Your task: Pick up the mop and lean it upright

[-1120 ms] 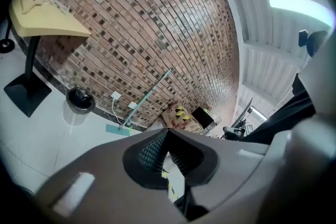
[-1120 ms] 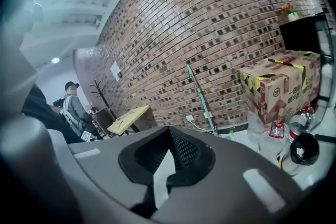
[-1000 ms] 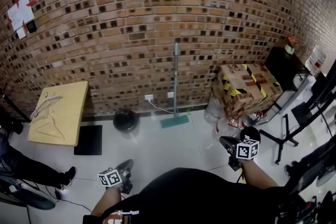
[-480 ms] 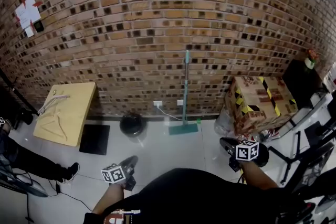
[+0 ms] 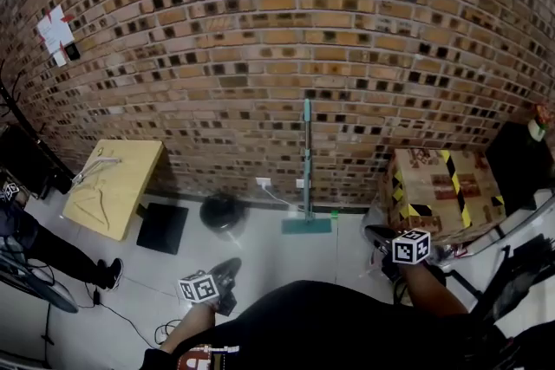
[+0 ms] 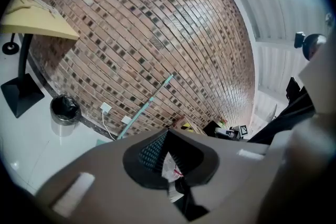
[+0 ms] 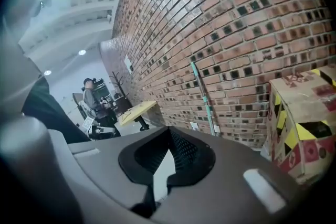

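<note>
Against the brick wall point(image 5: 260, 56) the mop point(image 5: 306, 160) stands upright.

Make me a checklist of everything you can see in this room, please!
Surface: white tiled floor, shiny.
Job's things: mop stands upright against the brick wall, its head on the floor.
Clutter: black bin, taped cardboard box, yellow table on a black base.
Claws: left claw and right claw are both shut and empty, well away from the mop.
Cables: white cable runs from a wall socket beside the mop; black cable lies on the floor at left.
Surroundings: papers on the wall; a person's leg at far left.
</note>
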{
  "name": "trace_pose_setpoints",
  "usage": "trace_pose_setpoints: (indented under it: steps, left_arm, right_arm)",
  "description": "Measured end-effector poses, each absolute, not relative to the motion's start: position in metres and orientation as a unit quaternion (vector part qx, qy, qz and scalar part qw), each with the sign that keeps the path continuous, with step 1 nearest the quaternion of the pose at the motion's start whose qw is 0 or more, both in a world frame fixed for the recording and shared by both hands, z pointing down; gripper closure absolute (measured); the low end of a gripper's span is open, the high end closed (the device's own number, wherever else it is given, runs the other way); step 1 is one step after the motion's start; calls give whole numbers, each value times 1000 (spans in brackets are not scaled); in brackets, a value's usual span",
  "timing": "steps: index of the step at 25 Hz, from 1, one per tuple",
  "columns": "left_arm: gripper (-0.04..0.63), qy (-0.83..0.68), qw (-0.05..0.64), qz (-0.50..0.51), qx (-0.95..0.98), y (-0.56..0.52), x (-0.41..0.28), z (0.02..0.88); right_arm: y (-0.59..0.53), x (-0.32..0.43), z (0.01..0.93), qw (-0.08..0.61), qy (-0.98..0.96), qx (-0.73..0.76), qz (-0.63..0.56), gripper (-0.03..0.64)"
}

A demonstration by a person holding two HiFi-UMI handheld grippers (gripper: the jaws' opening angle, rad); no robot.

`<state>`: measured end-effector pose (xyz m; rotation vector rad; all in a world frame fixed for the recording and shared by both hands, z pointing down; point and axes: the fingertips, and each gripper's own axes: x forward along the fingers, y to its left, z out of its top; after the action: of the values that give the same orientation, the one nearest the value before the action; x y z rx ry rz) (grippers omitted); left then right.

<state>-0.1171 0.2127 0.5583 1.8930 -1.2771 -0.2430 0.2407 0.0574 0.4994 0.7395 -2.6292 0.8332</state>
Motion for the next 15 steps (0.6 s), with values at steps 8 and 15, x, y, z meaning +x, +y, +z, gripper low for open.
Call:
trace_pose_setpoints:
  steps: [8, 15]
  left_arm:
    - [601, -495, 415, -71, 760, 168, -110, 561]
    - [601, -462, 424, -67, 776, 102, -158, 587]
  right_arm:
    - [31, 258, 524, 136, -895, 276, 322, 603]
    - [-15, 221, 518, 137, -885, 318, 311, 603]
